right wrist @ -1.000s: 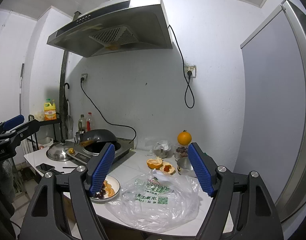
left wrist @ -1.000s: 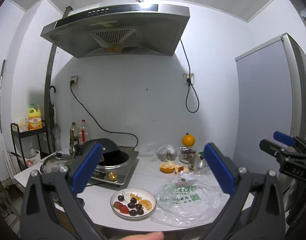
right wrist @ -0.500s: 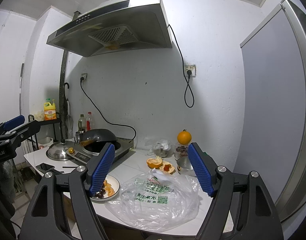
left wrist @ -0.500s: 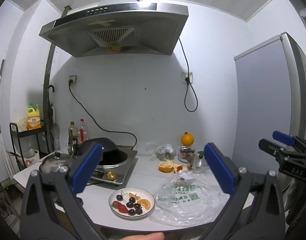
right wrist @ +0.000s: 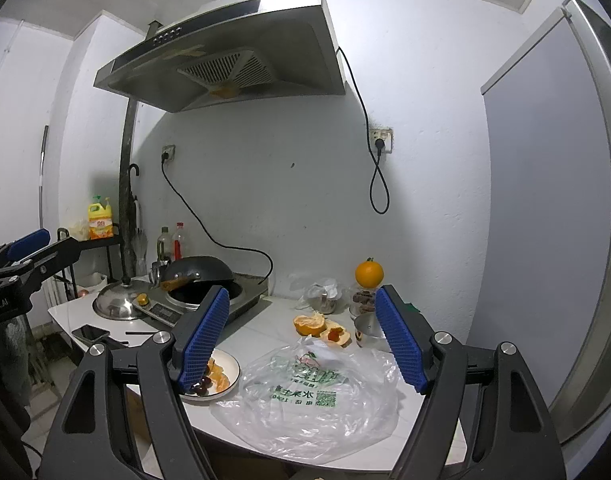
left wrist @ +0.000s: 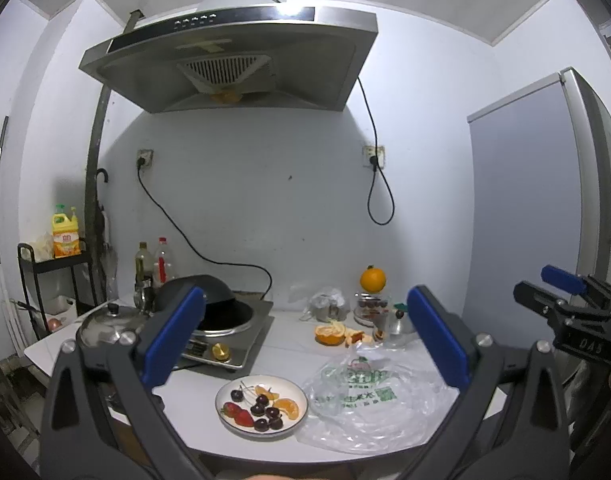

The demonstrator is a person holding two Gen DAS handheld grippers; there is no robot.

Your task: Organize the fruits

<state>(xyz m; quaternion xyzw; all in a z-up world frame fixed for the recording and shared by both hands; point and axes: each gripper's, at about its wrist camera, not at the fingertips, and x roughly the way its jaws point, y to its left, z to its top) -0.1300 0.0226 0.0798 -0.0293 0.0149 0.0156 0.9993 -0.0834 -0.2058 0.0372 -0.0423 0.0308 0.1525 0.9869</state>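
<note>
Fruit plate beside green-printed bag

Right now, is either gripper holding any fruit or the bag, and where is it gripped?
Nothing is held. The left gripper and right gripper both stand open and empty, short of the plate and plastic bag.

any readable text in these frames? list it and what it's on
"DAS": right gripper body, left wrist view.
"RoboLAI", roughly, cut off at the frame edge: left gripper body, right wrist view.
Green print and a code square on the plastic bag: blurred, unreadable.
Yellow bottle label: too small.
</note>
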